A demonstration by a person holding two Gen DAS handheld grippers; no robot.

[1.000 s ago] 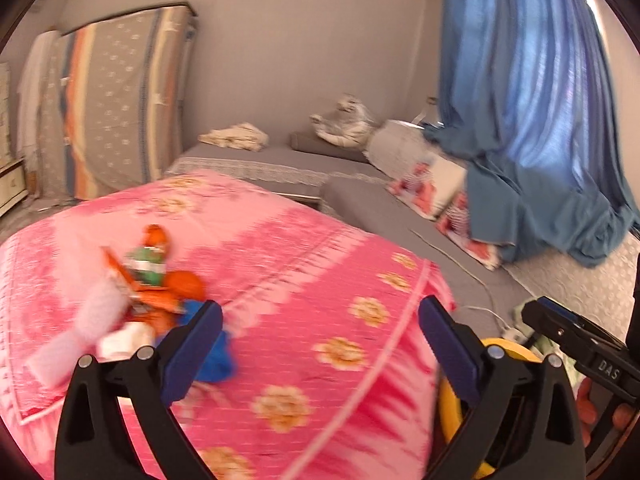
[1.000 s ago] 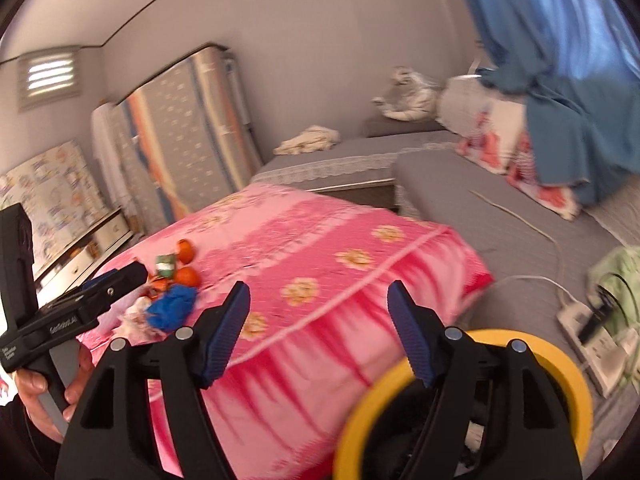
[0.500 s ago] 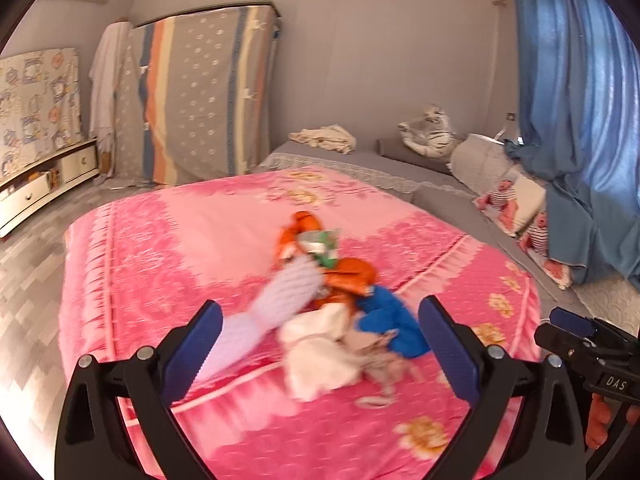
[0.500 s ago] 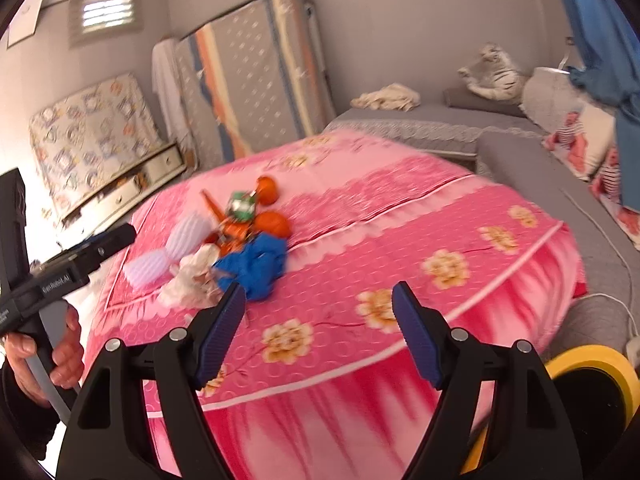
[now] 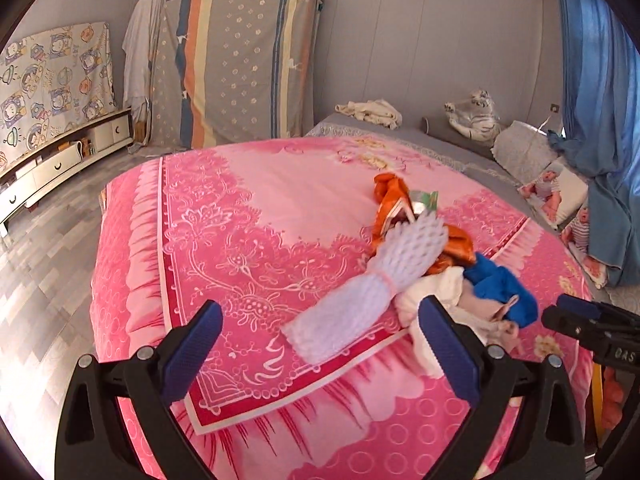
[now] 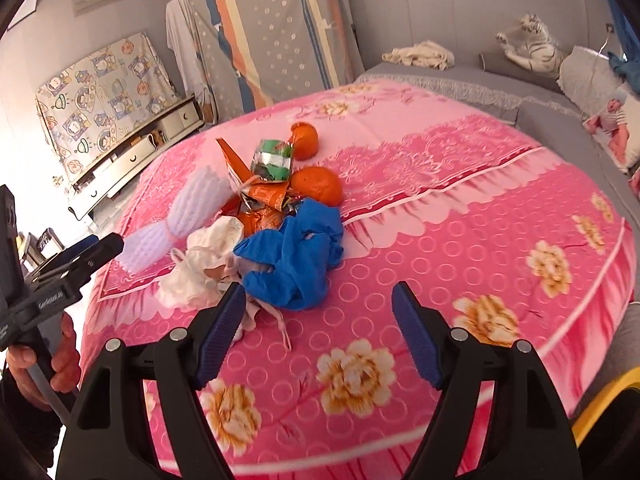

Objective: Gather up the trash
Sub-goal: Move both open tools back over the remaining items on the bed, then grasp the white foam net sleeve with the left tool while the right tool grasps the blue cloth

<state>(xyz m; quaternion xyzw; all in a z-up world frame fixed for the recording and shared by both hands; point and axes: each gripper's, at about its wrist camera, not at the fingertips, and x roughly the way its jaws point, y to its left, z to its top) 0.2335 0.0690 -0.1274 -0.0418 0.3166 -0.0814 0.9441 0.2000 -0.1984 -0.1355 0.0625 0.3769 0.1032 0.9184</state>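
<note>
A heap of trash lies on the pink bed: a white foam net sleeve (image 5: 372, 284) (image 6: 188, 212), orange wrappers (image 5: 396, 208) (image 6: 264, 200), a green foil packet (image 6: 272, 160), two orange fruits (image 6: 318, 184), crumpled white tissue (image 6: 200, 268) (image 5: 432, 292) and a blue glove (image 6: 296, 256) (image 5: 500, 284). My left gripper (image 5: 320, 344) hangs open just short of the foam sleeve, nothing between its fingers. My right gripper (image 6: 320, 320) is open in front of the blue glove, empty. The left tool also shows at the left edge of the right wrist view, held by a hand (image 6: 60, 360).
The pink flowered bedspread (image 6: 480, 220) hangs over the bed's near edge. A yellow-rimmed bin (image 6: 600, 396) sits low right. Grey mattresses with a plush tiger (image 5: 476, 116), pillows and a blue curtain (image 5: 600, 120) lie behind. A drawer unit (image 5: 52, 164) and wood floor are at left.
Both grippers have swung left across the bed and dropped toward the trash heap, which has grown larger in both views. The yellow bin has slid to the right edge.
</note>
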